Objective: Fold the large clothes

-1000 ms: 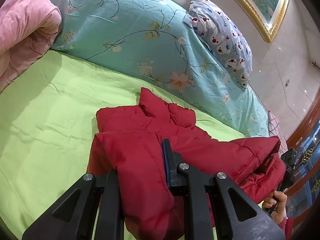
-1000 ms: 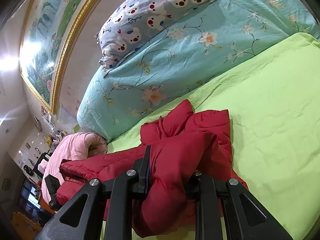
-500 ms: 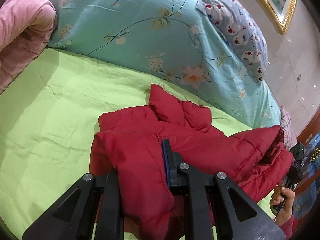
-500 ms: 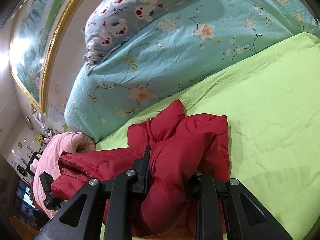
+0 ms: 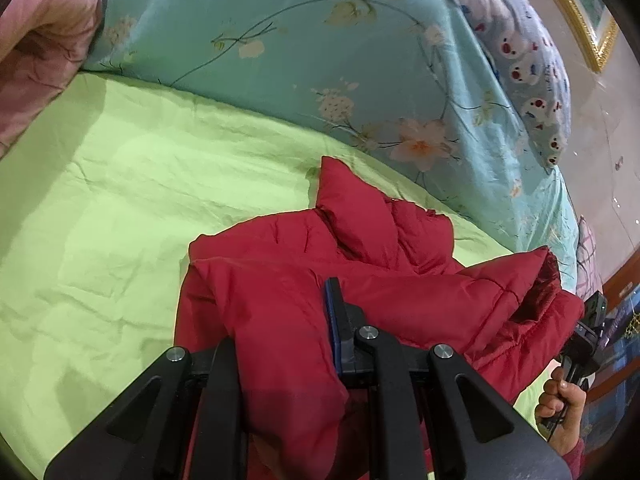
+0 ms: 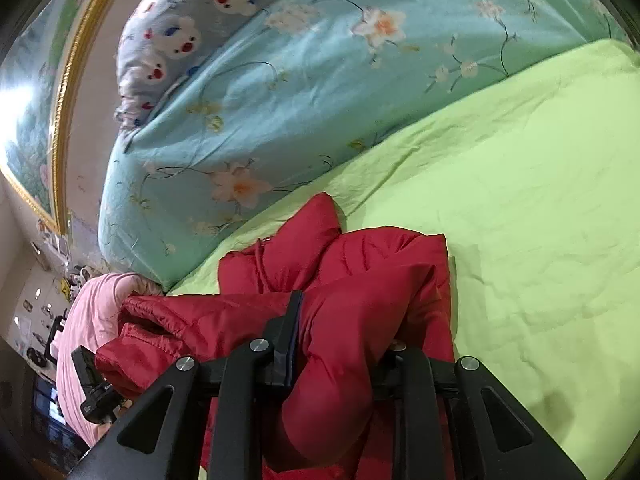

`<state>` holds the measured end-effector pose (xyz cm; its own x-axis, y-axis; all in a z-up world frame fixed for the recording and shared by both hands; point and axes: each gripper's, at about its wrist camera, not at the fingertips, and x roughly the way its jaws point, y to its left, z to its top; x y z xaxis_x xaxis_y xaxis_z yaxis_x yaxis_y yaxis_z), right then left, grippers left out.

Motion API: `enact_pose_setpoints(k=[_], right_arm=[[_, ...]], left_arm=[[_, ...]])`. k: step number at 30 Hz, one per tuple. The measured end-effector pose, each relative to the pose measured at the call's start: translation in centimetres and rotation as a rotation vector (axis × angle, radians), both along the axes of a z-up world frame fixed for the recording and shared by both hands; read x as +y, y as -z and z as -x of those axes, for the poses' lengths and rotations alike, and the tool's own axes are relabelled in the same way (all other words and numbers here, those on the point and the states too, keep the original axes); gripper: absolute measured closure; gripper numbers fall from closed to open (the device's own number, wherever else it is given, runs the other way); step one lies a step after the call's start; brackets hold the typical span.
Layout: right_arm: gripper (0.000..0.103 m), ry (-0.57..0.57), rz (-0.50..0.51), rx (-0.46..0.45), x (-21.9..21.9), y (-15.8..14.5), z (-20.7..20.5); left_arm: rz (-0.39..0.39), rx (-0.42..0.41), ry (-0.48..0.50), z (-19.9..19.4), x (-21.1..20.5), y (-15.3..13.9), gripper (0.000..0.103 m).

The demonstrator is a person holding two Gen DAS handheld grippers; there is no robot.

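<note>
Jacket is puffy and slick, pinched by both tongs: left, right. Could slip out mid-fold and spring open on the bed.

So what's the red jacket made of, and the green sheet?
The jacket looks like smooth, slightly shiny synthetic cloth over soft filling: it is puffy, with stitched quilt lines. The sheet looks like matte woven cotton or similar, showing fine creases and no shine.

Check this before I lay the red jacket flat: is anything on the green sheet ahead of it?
Nothing visible. Both tools grip the red jacket; the green sheet ahead is bare up to the floral duvet.
</note>
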<state>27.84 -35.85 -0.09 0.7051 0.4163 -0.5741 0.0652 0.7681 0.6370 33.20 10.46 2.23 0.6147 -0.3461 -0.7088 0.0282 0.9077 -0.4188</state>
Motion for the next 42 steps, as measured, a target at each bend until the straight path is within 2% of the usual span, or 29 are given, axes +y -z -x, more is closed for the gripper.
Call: enact_pose_setpoints(k=[14, 18, 23, 25, 31, 37, 40, 42], right_arm=[[0.077, 0.030, -0.072, 0.052, -0.8, 3.5, -4.2], [0.070, 0.043, -0.161, 0.060, -1.5, 4.5, -5.2], [0.061, 0.060, -0.298, 0.083, -2.7, 5.6, -6.4], [0.060, 0.070, -0.356, 0.085, -3.2, 6.0, -6.9], [0.060, 0.070, -0.436, 0.082, -3.9, 6.5, -7.8], [0.060, 0.079, -0.477, 0.082, -3.9, 7.1, -8.3], [0.060, 0.094, -0.501, 0.086, -4.2, 7.4, -8.4], [0.060, 0.099, -0.498, 0.086, -4.2, 7.4, -8.4]], left_arm=[[0.068, 0.070, -0.022, -4.3, 1.1, 3.5, 0.087], [0.113, 0.107, -0.010, -5.5, 1.6, 4.0, 0.086], [0.223, 0.194, 0.008, -7.2, 3.1, 4.5, 0.085], [0.242, 0.200, 0.020, -7.4, 3.5, 4.4, 0.083], [0.269, 0.173, 0.077, -6.8, 4.8, 3.8, 0.080], [0.257, 0.126, 0.131, -5.7, 5.5, 2.2, 0.077], [0.243, 0.084, 0.150, -4.6, 6.1, 0.9, 0.072], [0.217, 0.050, 0.123, -3.6, 6.7, 0.1, 0.062]])
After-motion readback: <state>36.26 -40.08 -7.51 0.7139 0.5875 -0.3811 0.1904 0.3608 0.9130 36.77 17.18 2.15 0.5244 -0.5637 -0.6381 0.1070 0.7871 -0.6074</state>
